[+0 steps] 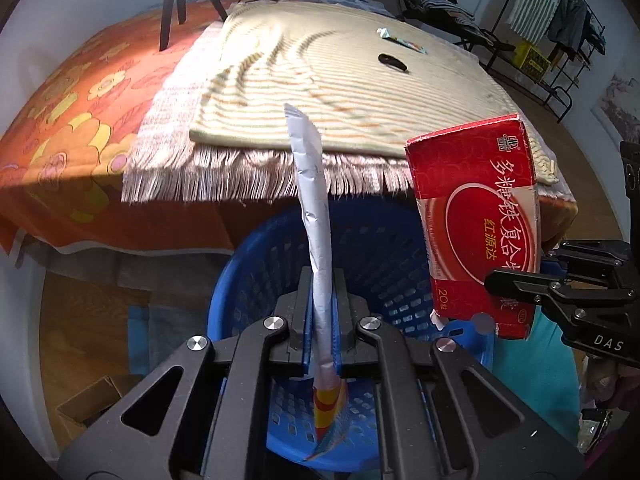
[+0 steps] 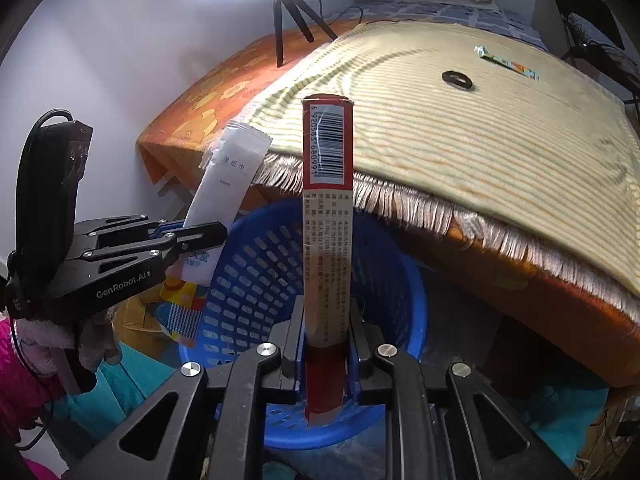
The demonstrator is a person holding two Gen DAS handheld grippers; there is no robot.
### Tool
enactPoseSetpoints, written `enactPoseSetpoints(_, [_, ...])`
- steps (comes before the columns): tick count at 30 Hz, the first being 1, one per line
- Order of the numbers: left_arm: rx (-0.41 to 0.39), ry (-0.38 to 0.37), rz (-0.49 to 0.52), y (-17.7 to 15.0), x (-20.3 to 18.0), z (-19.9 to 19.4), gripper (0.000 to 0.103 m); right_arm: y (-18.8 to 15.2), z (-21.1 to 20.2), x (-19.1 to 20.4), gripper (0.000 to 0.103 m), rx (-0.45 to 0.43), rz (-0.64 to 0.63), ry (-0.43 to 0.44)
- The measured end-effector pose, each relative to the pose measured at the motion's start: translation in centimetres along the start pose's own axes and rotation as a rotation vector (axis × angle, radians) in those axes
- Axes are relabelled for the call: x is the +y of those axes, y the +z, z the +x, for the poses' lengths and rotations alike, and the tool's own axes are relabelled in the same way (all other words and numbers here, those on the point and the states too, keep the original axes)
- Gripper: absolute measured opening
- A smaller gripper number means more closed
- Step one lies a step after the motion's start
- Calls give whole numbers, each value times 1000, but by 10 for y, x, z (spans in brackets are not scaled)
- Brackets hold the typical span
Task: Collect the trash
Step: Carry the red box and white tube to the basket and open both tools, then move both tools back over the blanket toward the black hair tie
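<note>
Evidently light, both held over the basket (image 1: 256,264): left gripper (image 1: 322,320) jaws clamped a limp, crinkly sachet (image 1: 314,208) low; right gripper (image 2: 327,344) jaws pinched a stiff, crushable box (image 2: 327,208) by its narrow sides.

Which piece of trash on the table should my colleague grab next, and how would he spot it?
Look at the striped mat covering the table. Near its far edge lies a thin, crumpled wrapper stick, colourfully printed with one twisted end. Its only neighbour on the mat is a small dark oval ring, which is round and plain.
</note>
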State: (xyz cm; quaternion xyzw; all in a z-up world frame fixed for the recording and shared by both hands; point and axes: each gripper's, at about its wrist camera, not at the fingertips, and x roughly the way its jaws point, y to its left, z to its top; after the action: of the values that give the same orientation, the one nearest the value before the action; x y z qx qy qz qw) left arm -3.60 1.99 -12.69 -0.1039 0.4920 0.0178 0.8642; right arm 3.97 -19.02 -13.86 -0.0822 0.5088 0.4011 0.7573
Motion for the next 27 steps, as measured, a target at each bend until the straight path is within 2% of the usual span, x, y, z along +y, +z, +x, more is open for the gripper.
enactPoseSetpoints(7, [20, 17, 16, -4, 0, 7, 5, -2, 8, 4, 20, 17, -4, -11])
enactPoseSetpoints(10, [33, 22, 15, -4, 1, 10, 9, -4, 12, 4, 21, 25, 3, -13])
enactPoseSetpoints(14, [35, 26, 19, -5, 0, 12, 35, -4, 15, 4, 22, 28, 5, -13])
enactPoseSetpoints(15, [34, 29, 21, -5, -1, 12, 36, -3, 16, 5, 22, 30, 2, -14])
enactPoseSetpoints(20, [40, 40, 25, -5, 0, 15, 36, -4, 18, 6, 32, 34, -7, -23])
enactPoseSetpoints(22, [42, 43, 23, -5, 0, 16, 36, -5, 18, 5, 42, 34, 0, -24])
enactPoseSetpoints(23, [43, 44, 22, -5, 1, 16, 38, -5, 18, 4, 47, 31, 2, -27])
enactPoseSetpoints(26, [32, 48, 19, -5, 2, 15, 56, -6, 16, 2, 55, 26, 3, -34])
enactPoseSetpoints(27, [29, 51, 19, -5, 2, 15, 58, -7, 14, 2, 57, 25, 3, -35])
